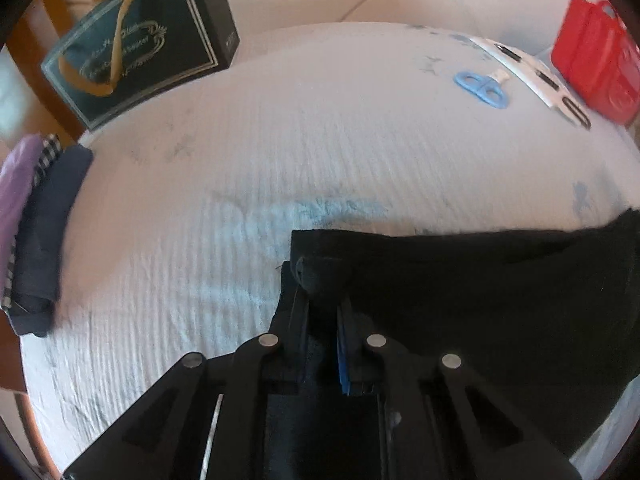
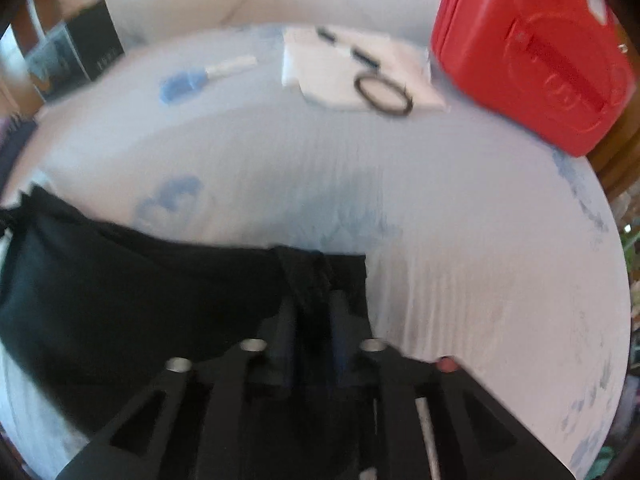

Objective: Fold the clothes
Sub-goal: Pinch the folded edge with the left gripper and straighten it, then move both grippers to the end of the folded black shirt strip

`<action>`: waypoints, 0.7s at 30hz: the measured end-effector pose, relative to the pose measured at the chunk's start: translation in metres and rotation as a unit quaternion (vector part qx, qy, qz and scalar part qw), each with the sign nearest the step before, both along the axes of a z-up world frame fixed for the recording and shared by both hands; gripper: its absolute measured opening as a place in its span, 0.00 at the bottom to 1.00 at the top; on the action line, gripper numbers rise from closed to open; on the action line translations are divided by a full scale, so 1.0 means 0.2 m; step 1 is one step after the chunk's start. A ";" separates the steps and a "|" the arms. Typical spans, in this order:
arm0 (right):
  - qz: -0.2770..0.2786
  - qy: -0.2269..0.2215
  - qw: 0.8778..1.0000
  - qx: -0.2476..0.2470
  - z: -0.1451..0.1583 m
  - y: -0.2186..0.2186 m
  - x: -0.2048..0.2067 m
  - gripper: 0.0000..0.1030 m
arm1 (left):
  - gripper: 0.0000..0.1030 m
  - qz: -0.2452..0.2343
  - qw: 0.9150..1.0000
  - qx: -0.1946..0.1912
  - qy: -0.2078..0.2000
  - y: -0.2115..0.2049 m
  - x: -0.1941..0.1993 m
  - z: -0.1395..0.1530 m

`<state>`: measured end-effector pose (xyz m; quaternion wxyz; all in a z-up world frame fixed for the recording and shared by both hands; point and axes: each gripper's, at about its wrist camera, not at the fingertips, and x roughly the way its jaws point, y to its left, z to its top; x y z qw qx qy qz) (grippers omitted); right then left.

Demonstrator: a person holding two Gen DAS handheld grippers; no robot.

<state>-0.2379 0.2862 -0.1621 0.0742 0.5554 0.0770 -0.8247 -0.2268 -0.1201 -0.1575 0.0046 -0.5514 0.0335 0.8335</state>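
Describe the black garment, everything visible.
The black garment is plain dark fabric, soft and matte, lying mostly flat on the white ribbed cloth. Its far edge runs fairly straight across both wrist views. The left gripper has its jaws shut on a bunched bit of one far corner; the right gripper pinches a gathered fold at the other. No print or seams can be made out.

Soft, even daylight fills both views, leaving the pale tablecloth [image 1: 320,152] bright and nearly shadowless, while the black garment [image 1: 500,280] reads as a flat dark mass with little fold detail. The left wrist view is fairly sharp at centre, though the box [image 1: 136,48] and stacked clothes [image 1: 36,232] smear near the edge. The right wrist view is motion-blurred throughout, and fisheye curvature with dark corner vignetting bends both.
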 end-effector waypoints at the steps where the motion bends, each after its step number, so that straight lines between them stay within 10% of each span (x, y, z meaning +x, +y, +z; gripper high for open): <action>1: -0.012 0.011 1.000 -0.013 0.04 0.03 0.03 0.36 | 0.12 0.004 1.000 0.016 -0.005 -0.02 0.01 0.03; 6: -0.048 0.076 0.990 -0.107 0.33 0.16 0.30 0.43 | 0.33 0.028 0.998 0.057 0.025 -0.14 0.21 0.24; 9: -0.039 0.038 0.984 -0.173 0.33 0.18 0.49 0.34 | 0.33 0.026 0.998 0.058 0.018 -0.16 0.36 0.24; 11: -0.029 0.008 0.983 -0.179 0.26 0.16 0.57 0.14 | 0.33 0.025 0.998 0.053 0.004 -0.15 0.44 0.19; 21: -0.077 -0.050 0.989 -0.112 0.01 0.25 0.69 0.05 | 0.33 0.035 0.997 0.040 -0.047 -0.14 0.63 -0.04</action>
